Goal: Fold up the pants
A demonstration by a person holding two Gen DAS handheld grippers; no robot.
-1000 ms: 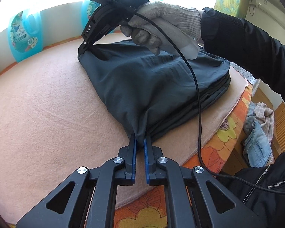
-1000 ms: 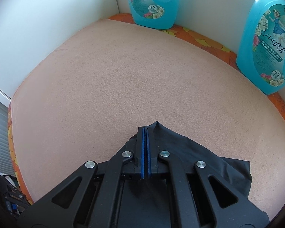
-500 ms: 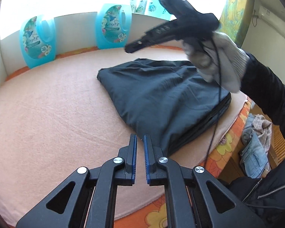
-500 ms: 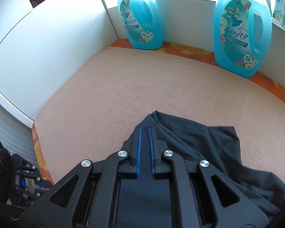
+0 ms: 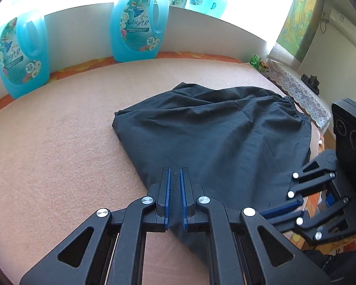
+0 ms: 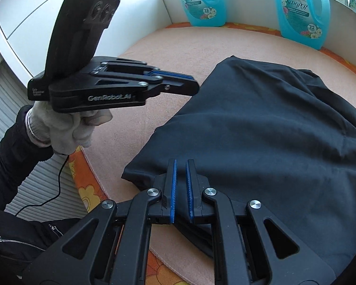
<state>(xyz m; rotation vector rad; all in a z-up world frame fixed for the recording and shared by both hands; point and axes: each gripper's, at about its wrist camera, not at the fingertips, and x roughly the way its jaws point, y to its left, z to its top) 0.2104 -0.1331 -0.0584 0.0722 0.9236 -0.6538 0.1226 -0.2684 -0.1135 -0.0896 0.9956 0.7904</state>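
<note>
folded pants (image 5: 225,137) on mat (image 5: 59,142); two jugs (image 5: 138,27) behind, seemingly against wall.

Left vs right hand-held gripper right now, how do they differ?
The left hand-held gripper hangs off the pants' left edge, over the mat; the right hand-held gripper is over the near corner. Left's pads look nearly closed; right's stand apart. Neither holds cloth.

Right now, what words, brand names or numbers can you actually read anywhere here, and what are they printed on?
"GenRobot.AI": white lettering on the side of the left tongs.
"72": round badge on the blue bottle by the wall.
"72": the same badge on the second blue bottle.
Cursive brand name and small print on both bottles' labels: too blurred to read.
Small white print at the left tongs' rear: too small.
</note>
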